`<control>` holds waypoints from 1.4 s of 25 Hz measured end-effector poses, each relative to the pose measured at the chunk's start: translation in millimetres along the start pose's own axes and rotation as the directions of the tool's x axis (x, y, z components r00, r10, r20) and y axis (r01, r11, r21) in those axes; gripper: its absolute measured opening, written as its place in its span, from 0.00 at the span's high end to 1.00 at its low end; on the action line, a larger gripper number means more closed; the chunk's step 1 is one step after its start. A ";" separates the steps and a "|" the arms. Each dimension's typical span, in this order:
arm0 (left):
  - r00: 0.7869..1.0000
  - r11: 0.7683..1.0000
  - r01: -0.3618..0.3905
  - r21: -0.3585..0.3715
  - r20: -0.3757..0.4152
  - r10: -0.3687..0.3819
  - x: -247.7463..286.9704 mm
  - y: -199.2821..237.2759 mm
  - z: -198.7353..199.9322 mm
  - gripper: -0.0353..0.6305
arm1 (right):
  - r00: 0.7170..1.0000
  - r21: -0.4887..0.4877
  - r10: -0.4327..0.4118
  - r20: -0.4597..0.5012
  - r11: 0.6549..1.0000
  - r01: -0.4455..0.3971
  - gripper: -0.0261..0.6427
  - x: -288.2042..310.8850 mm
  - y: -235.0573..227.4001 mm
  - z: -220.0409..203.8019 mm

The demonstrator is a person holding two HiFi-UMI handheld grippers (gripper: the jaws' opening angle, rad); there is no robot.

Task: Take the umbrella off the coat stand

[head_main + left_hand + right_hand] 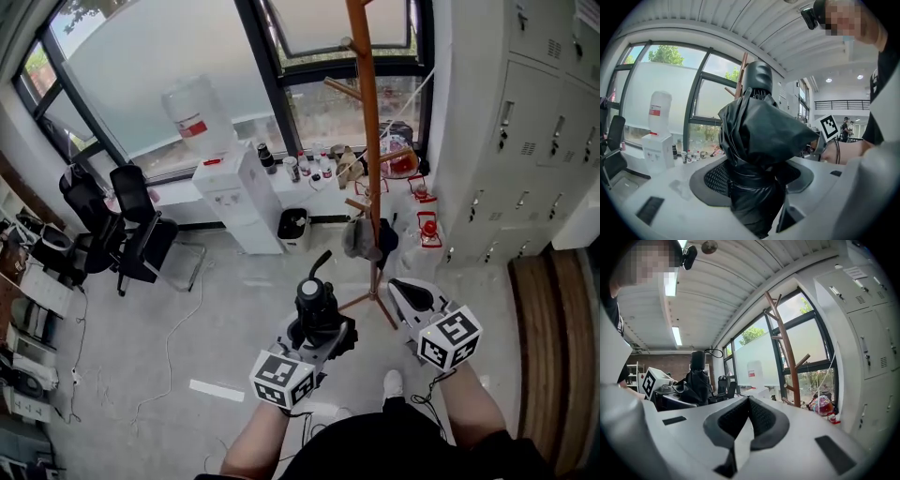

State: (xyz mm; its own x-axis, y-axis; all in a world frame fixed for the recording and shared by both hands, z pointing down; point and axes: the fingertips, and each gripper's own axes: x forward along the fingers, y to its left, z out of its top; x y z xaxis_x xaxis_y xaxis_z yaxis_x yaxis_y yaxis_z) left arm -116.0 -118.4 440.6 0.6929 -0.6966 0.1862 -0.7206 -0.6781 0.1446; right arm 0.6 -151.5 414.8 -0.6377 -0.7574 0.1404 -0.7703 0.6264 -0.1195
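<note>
Nearest the head camera are the person's forearms [469,403], reaching out over the floor [234,309]. Only this view takes in the whole room: the tall window [141,75], the grey lockers [525,131] on the right, the brown coat stand [368,112] from its pegs down to its spread feet, the water dispenser [239,197] and the black chairs [141,230]. A grey bundle [361,239] hangs low on the stand's pole. The left gripper view gives what the head view cannot: the folded black umbrella [317,298] up close, its wrinkled fabric filling the middle of the frame, with a marker cube [828,126] of the other tool off to the right. The right gripper view alone shows its own pads meeting at the tips with nothing between them, so the right gripper [403,289] is closed and empty. The left gripper [321,323] has its jaws spread wide and clamped on the umbrella, which stands upright between them, off the pegs, just left of the pole in the head view.
</note>
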 end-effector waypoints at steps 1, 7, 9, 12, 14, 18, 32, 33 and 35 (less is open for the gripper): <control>1.000 1.000 0.011 0.002 -0.006 -0.011 -5.0 -2.3 -4.2 0.53 | 1.000 0.004 -0.008 -0.003 1.000 0.008 0.88 -2.5 5.6 -4.2; 0.997 0.998 0.069 -0.006 -0.027 -0.070 -27.3 -15.2 -32.0 0.53 | 0.998 0.030 -0.061 -0.035 0.998 0.062 0.88 -20.9 33.0 -37.7; 0.996 0.996 0.086 -0.004 -0.034 -0.086 -33.0 -19.9 -40.5 0.53 | 0.996 0.034 -0.076 -0.043 0.996 0.078 0.88 -27.1 41.3 -46.4; 0.993 0.994 0.113 -0.007 -0.041 -0.113 -38.9 -27.1 -48.1 0.53 | 0.994 0.033 -0.102 -0.050 0.994 0.104 0.88 -37.1 50.3 -51.7; 0.990 0.991 0.133 -0.011 -0.041 -0.133 -42.5 -32.5 -51.2 0.53 | 0.991 0.031 -0.121 -0.050 0.992 0.123 0.88 -44.6 56.0 -53.1; 0.985 0.986 0.166 -0.013 -0.036 -0.167 -46.8 -43.8 -53.0 0.53 | 0.987 0.026 -0.153 -0.046 0.988 0.155 0.88 -59.0 63.2 -54.9; 0.981 0.981 0.194 0.002 -0.018 -0.194 -56.2 -62.3 -46.1 0.53 | 0.988 0.007 -0.153 -0.033 0.988 0.154 0.88 -71.4 78.1 -49.0; 0.981 0.981 0.192 0.001 -0.018 -0.192 -56.7 -62.7 -45.9 0.53 | 0.988 0.006 -0.150 -0.034 0.989 0.150 0.88 -71.5 78.1 -48.4; 0.982 0.982 0.189 0.007 -0.016 -0.189 -56.3 -64.3 -45.6 0.53 | 0.989 0.003 -0.143 -0.033 0.990 0.143 0.88 -72.6 77.5 -47.2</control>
State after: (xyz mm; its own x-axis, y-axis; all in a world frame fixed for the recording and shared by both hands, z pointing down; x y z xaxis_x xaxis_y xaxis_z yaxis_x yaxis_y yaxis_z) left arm -109.9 -24.9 465.1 0.8161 -0.5519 0.1714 -0.5763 -0.7993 0.1703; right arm -12.9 -39.3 441.7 -0.5208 -0.8326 0.1885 -0.8536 0.5110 -0.1013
